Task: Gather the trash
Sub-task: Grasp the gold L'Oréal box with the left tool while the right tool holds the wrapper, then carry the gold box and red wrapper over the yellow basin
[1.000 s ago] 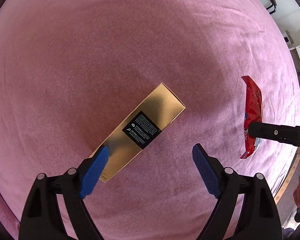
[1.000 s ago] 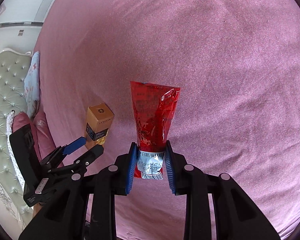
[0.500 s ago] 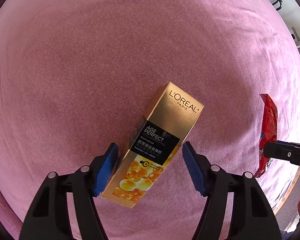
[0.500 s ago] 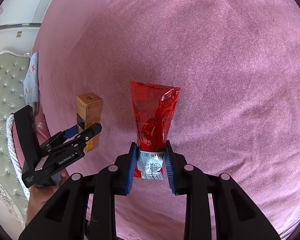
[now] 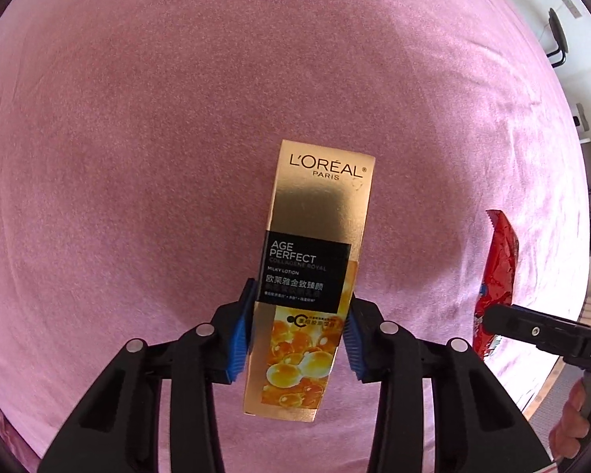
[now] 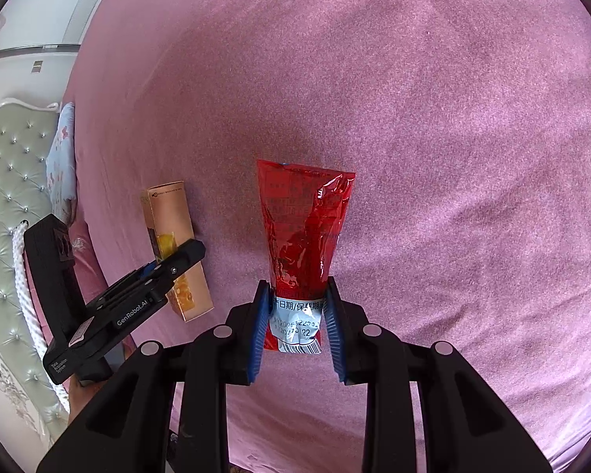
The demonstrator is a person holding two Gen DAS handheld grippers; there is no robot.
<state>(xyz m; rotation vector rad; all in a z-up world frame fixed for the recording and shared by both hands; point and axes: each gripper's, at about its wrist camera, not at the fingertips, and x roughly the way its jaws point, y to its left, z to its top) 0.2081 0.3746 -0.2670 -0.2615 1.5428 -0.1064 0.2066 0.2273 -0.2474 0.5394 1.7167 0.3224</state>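
Note:
A gold L'Oréal lotion box (image 5: 315, 276) stands lengthwise between the blue pads of my left gripper (image 5: 299, 339). Its jaws are closing and the pads touch both long sides of the box. In the right wrist view the same box (image 6: 177, 252) sits at the left with the left gripper (image 6: 165, 272) on it, over the pink bedspread. My right gripper (image 6: 297, 323) is shut on the lower end of a crumpled red snack wrapper (image 6: 303, 228), which sticks up from the pads. That wrapper (image 5: 498, 276) also shows edge-on at the right of the left wrist view.
A pink bedspread (image 6: 453, 118) fills both views. A tufted pale headboard (image 6: 8, 197), a floral pillow (image 6: 61, 149) and a white rope (image 6: 23, 276) lie at the left. A person's hand (image 5: 571, 410) holds the right gripper near the bed's edge.
The left gripper's jaws came together from wide apart onto the gold box, which turned from a slanted lie to straight along the fingers. The right gripper and its red wrapper stayed still.

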